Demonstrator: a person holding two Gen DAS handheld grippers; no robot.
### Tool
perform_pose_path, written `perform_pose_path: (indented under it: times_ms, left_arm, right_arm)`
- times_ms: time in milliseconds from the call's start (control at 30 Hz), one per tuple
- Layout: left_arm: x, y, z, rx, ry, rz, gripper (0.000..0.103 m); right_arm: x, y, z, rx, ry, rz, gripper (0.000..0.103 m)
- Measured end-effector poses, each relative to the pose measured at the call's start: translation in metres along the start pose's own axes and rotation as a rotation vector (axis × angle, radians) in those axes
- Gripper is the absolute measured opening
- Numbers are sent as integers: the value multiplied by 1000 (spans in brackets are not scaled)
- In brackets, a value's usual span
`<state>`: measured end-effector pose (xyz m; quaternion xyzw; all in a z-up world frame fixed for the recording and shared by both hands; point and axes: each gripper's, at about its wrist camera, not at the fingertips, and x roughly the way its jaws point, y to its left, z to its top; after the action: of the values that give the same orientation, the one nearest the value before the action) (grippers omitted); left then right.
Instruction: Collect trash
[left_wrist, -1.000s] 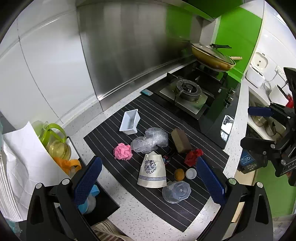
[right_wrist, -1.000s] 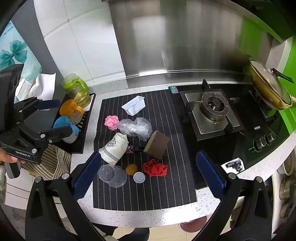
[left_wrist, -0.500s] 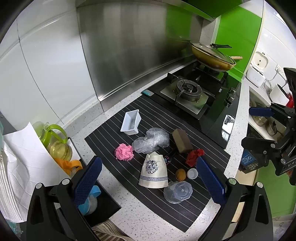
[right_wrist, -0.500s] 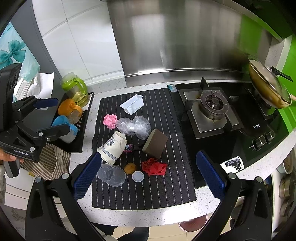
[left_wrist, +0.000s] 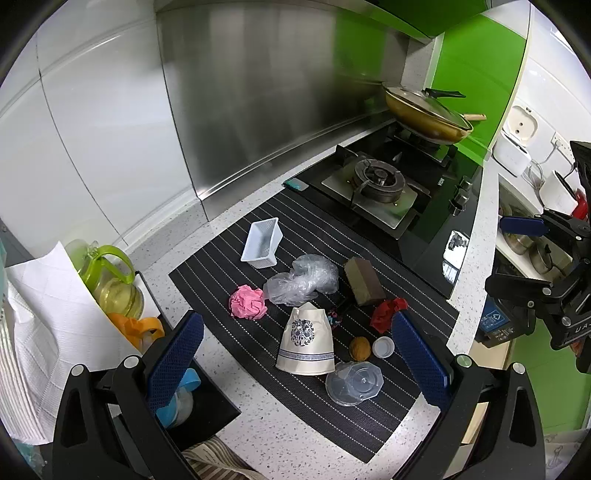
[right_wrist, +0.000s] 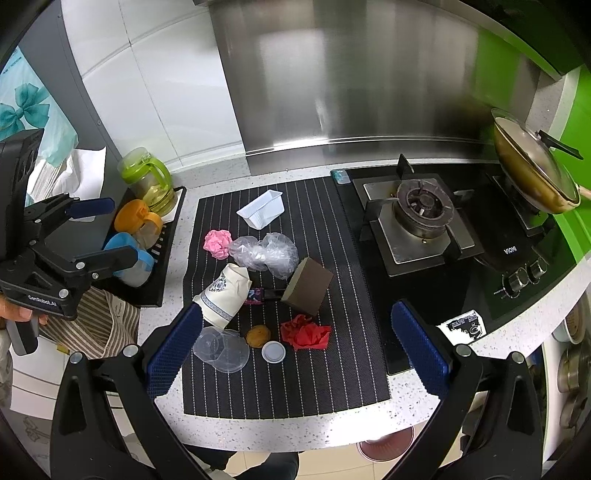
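Note:
Trash lies on a black striped mat (left_wrist: 236, 266) (right_wrist: 332, 369): a tipped paper cup (left_wrist: 306, 341) (right_wrist: 225, 291), a pink paper ball (left_wrist: 247, 302) (right_wrist: 218, 242), a clear plastic bag (left_wrist: 301, 278) (right_wrist: 264, 253), a brown box (left_wrist: 364, 280) (right_wrist: 308, 286), red crumpled paper (left_wrist: 386, 314) (right_wrist: 306, 334), a clear lid (left_wrist: 354, 378) (right_wrist: 221, 349), a brown ball (left_wrist: 359, 348) (right_wrist: 258, 336), a small white cap (left_wrist: 383, 347) (right_wrist: 273, 351) and a white tray (left_wrist: 261, 243) (right_wrist: 262, 213). My left gripper (left_wrist: 295, 369) (right_wrist: 96, 229) and my right gripper (right_wrist: 295, 350) (left_wrist: 517, 254) are open and empty, above the counter's front.
A gas stove (right_wrist: 421, 221) (left_wrist: 376, 184) with a lidded pan (right_wrist: 532, 181) (left_wrist: 428, 114) stands right of the mat. A black rack (right_wrist: 147, 280) with a green jug (right_wrist: 147, 181) (left_wrist: 110, 273) and cups stands left. A steel backsplash (right_wrist: 351, 74) runs behind.
Both grippers have drifted slightly, so the trash sits a little further right in the left view and left in the right view. Nothing on the mat has moved.

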<state>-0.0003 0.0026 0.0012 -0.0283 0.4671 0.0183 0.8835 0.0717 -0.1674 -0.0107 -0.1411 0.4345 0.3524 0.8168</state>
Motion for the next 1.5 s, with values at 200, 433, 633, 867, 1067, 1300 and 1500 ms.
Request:
perform_pose_path:
  times_ms: [200, 433, 633, 867, 1067, 1300, 1500]
  left_arm:
    - [0, 0, 0, -1, -1, 0, 97]
    - [0, 0, 0, -2, -1, 1, 97]
    - [0, 2, 0, -4, -2, 2, 97]
    - [0, 2, 0, -4, 0, 2, 97]
    - [3, 1, -1, -5, 5, -1, 97]
    - [12, -1, 0, -2, 21, -7, 98]
    - [34, -1, 1, -5, 63, -12, 97]
  right_arm:
    - [0, 0, 0, 2, 0, 1, 100]
    - [1, 1, 0, 1, 0, 0, 100]
    - [1, 1, 0, 1, 0, 0, 100]
    - [2, 2, 0, -1, 5, 2, 100]
    - [5, 4, 0, -1, 12, -1, 100]
    - [8, 2, -1, 5, 24, -1, 100]
    - [14, -1, -3, 11, 37, -2, 100]
